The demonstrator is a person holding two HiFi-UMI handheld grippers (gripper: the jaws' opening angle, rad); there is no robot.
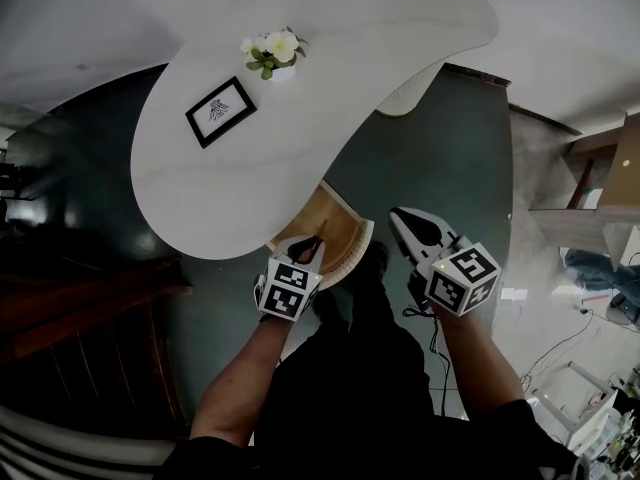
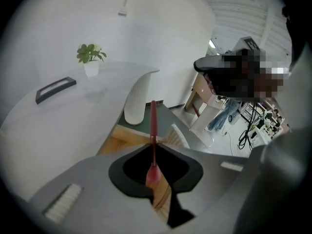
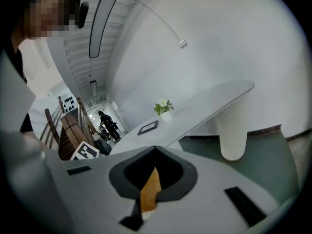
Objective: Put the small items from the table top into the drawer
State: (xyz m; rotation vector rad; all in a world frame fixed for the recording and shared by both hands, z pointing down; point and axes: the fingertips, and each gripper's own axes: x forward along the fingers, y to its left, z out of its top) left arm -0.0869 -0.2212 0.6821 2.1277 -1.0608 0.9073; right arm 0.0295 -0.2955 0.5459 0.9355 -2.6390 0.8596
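Note:
My left gripper (image 1: 310,251) is shut on a thin red pen (image 2: 153,130), which sticks out forward past the jaw tips. It hangs over the open wooden drawer (image 1: 335,230) under the near edge of the white table (image 1: 350,48). My right gripper (image 1: 402,218) is shut with nothing in it, and floats just right of the drawer over the dark green floor. Through the slit of its jaws in the right gripper view I see a strip of the drawer's wood (image 3: 150,189). On the table top stand a small potted plant (image 1: 272,53) and a black picture frame (image 1: 221,111).
A ribbed white table leg (image 2: 136,99) stands behind the drawer. Wooden stairs (image 1: 90,308) lie to the left. Shelving, cables and clutter (image 1: 600,268) fill the right side. In the right gripper view a person (image 3: 104,121) stands far off.

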